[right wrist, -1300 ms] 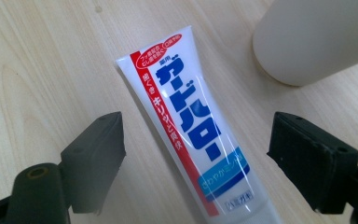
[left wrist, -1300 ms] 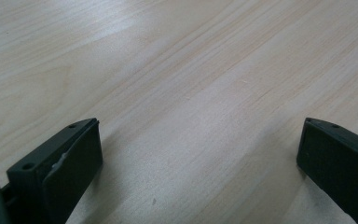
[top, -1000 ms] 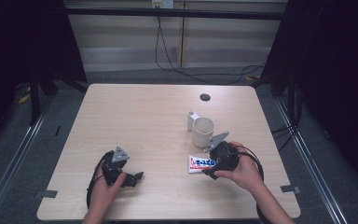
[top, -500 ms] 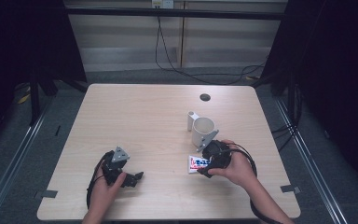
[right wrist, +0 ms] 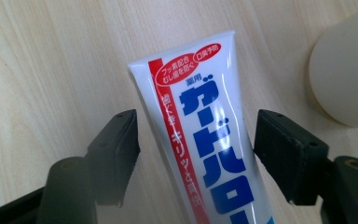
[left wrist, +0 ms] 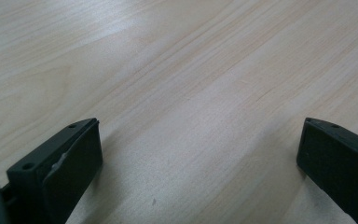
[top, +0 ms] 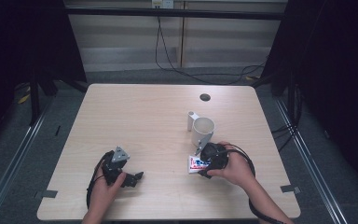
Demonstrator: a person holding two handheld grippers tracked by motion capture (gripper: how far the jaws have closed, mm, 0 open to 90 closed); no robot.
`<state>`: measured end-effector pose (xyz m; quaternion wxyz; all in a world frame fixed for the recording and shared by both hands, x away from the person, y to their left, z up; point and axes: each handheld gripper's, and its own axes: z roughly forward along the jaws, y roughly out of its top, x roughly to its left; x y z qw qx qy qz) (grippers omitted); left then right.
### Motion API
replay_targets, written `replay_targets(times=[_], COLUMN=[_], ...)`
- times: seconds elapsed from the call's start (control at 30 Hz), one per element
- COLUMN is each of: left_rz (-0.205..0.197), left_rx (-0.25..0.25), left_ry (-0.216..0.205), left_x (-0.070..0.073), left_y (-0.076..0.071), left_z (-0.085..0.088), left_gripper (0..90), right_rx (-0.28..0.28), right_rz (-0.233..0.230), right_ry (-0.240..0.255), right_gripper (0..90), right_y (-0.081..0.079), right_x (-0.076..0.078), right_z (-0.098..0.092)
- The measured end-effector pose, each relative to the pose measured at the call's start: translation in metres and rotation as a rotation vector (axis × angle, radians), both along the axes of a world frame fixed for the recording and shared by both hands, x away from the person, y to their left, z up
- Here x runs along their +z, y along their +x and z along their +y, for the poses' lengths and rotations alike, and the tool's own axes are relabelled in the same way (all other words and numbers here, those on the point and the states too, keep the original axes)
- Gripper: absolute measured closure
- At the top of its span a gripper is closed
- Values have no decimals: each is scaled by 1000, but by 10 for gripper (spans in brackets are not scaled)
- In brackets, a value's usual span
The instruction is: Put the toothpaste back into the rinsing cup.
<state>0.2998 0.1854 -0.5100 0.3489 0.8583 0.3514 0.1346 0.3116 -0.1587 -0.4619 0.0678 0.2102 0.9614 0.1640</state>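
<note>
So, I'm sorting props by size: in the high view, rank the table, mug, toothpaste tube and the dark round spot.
1. table
2. mug
3. toothpaste tube, partly hidden under the right tool, so unsure against the mug
4. dark round spot

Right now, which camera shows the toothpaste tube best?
The right gripper view: the toothpaste tube lies big between the fingers, its print readable. The high view shows a small white patch by the hand. The left gripper view shows bare table.
</note>
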Motion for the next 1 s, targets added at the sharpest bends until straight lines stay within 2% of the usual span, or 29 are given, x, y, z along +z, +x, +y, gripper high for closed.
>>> replay_targets(times=[0.17, 0.33, 0.53, 0.57, 0.77, 0.93, 1.0], left_rz=[0, 1, 1, 0, 0, -4, 0], left_rx=[-3, -3, -5, -6, -7, -11, -8], left_ry=[2, 2, 0, 1, 2, 8, 2], left_x=[0, 0, 0, 0, 0, 0, 0], left_y=[0, 0, 0, 0, 1, 1, 1], left_z=[0, 0, 0, 0, 0, 1, 0], left_gripper=[0, 0, 0, 0, 0, 0, 0], right_rx=[2, 27, 35, 51, 56, 89, 99], right_rz=[6, 1, 24, 21, 27, 30, 22], right_ry=[-9, -37, -72, -74, -84, -111, -126], right_gripper=[339, 369, 378, 377, 396, 456, 505], right_y=[1, 4, 6, 7, 9, 10, 9], right_x=[-2, -3, -4, -4, -8, -7, -6], right_z=[1, 2, 5, 5, 6, 9, 11])
